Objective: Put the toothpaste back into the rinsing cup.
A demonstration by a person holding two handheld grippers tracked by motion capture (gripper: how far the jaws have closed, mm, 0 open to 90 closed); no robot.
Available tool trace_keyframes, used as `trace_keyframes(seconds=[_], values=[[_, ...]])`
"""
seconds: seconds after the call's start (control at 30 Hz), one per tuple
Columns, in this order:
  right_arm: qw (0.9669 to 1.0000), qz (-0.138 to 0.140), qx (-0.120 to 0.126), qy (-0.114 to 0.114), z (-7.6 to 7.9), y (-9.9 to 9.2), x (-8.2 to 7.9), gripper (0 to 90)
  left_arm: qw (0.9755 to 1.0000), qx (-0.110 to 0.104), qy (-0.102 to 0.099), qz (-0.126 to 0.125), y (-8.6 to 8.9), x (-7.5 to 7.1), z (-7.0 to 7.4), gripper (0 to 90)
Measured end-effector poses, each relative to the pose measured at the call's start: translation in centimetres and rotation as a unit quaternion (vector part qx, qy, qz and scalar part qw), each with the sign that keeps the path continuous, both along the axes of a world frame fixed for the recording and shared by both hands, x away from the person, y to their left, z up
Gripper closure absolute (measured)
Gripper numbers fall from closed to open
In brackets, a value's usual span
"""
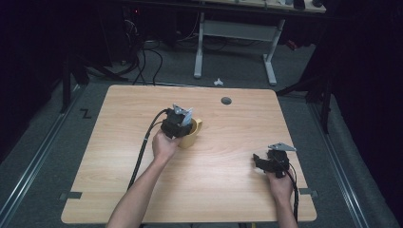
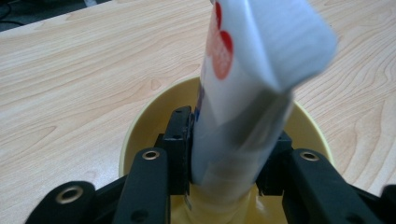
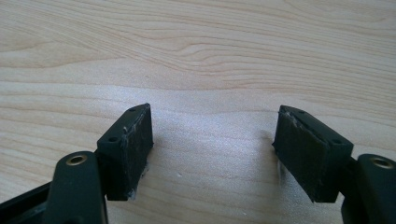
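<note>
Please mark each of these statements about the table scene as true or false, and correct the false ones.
1. The left gripper holds a white tube with red dots over a yellow cup. True; its jaws press on both sides of the tube.
2. The right gripper holds a spoon. False; its jaws stand apart with nothing between them, above the bare wooden table.
3. The yellow cup lies tipped on its side. False; it stands upright, with its mouth facing up.
4. The cup has a handle. True; in the high view the handle sticks out at the cup's right.
5. The right gripper is near the table's right edge. True.
</note>
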State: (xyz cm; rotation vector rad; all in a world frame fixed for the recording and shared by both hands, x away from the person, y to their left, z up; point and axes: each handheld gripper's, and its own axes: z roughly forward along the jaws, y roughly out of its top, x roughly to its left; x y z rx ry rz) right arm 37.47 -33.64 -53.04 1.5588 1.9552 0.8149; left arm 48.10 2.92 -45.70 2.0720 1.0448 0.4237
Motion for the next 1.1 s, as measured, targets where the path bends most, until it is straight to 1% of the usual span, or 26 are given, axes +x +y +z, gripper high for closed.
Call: trace_keyframes(seconds=[0.23,0.27,0.3,0.33,0.43,0.47,0.53,0.57,0.73,0.87,1.0,1.03,1.1], values=[[1.0000,0.000,0.000,0.000,0.0,0.0,0.0,28.3,1.0000,0.001,-0.002,0.000,0.2,-0.1,0.1,61.3],[1.0000,0.000,0.000,0.000,0.0,0.0,0.0,28.3,1.0000,-0.004,-0.005,-0.001,0.2,-0.2,0.3,60.7],[1.0000,0.000,0.000,0.000,0.0,0.0,0.0,28.3,1.0000,-0.004,-0.005,-0.001,0.2,-0.2,0.3,59.9],[1.0000,0.000,0.000,0.000,0.0,0.0,0.0,28.2,0.9999,-0.011,-0.009,-0.002,0.3,-0.3,0.6,58.7],[1.0000,0.000,0.000,0.001,0.0,0.0,0.0,28.3,0.9998,-0.013,-0.014,-0.003,0.4,-0.4,0.8,57.7],[1.0000,0.000,0.000,0.000,0.0,0.0,0.0,28.3,0.9998,-0.010,-0.016,-0.003,0.5,-0.5,1.0,55.9],[1.0000,0.000,0.000,0.000,0.0,0.0,0.0,28.3,0.9998,-0.008,-0.016,-0.004,0.6,-0.5,1.0,55.2],[1.0000,0.000,0.000,0.000,0.0,0.0,0.0,28.3,0.9998,-0.009,-0.016,-0.004,0.7,-0.6,1.1,53.2],[1.0000,0.000,0.000,0.000,0.0,0.0,0.0,28.3,0.9996,-0.015,-0.022,-0.009,0.7,-0.9,1.5,49.6],[1.0000,0.000,0.000,0.000,0.0,0.0,0.0,28.2,0.9996,-0.014,-0.023,-0.011,0.9,-1.1,1.8,46.8],[1.0000,0.000,0.000,0.000,0.0,0.0,0.0,28.3,0.9996,-0.015,-0.022,-0.011,1.1,-1.2,2.0,42.0],[1.0000,0.000,0.000,0.000,0.0,0.0,0.0,28.3,0.9996,-0.016,-0.021,-0.012,1.2,-1.2,2.0,42.0],[1.0000,0.000,0.000,0.000,0.0,0.0,0.0,28.3,0.9996,-0.013,-0.019,-0.016,1.4,-1.3,2.2,38.3]])
